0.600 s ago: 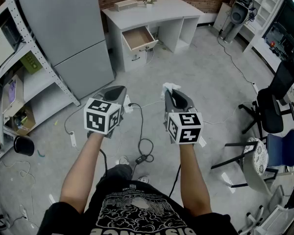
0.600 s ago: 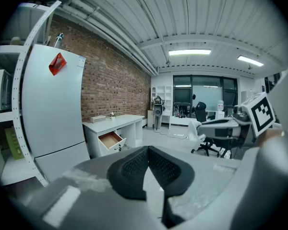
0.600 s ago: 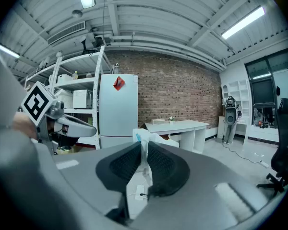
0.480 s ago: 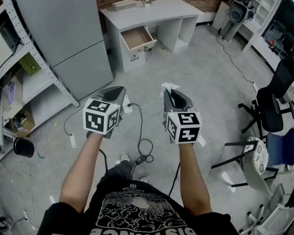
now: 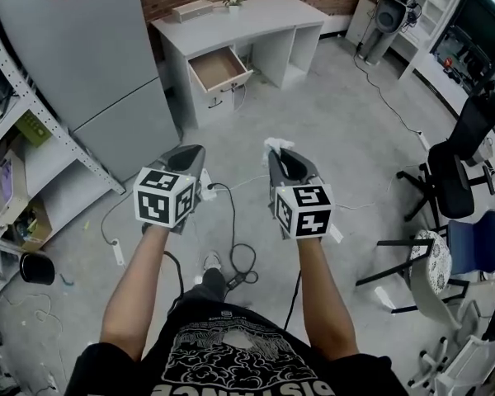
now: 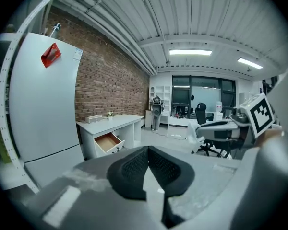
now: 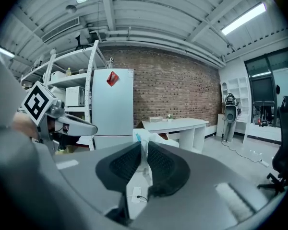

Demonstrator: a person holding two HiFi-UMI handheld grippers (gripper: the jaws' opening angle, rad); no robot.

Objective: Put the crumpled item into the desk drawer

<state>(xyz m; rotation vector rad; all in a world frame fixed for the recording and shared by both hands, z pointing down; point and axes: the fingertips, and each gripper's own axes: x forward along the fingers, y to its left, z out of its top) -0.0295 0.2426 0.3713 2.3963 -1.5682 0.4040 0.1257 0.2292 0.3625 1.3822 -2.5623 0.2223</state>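
My right gripper (image 5: 282,151) (image 7: 145,153) is shut on a crumpled white item (image 5: 274,144) (image 7: 145,143), which sticks out past the jaw tips. My left gripper (image 5: 197,153) (image 6: 148,160) is held level beside it, shut with nothing between its pads. Both are carried at about waist height above the floor. The white desk (image 5: 246,15) (image 7: 182,124) stands ahead against the brick wall. Its top drawer (image 5: 220,68) (image 6: 106,142) is pulled out and its wooden inside looks bare.
A grey fridge (image 5: 91,64) stands left of the desk, with metal shelving (image 5: 16,163) further left. Cables and a power strip (image 5: 231,246) lie on the floor near my feet. Office chairs (image 5: 454,180) stand at the right. A small box (image 5: 191,9) and a plant (image 5: 233,0) sit on the desk.
The desk and drawer have shifted slightly left and down in the head view as I move toward them. Both grippers keep their hold and spacing.
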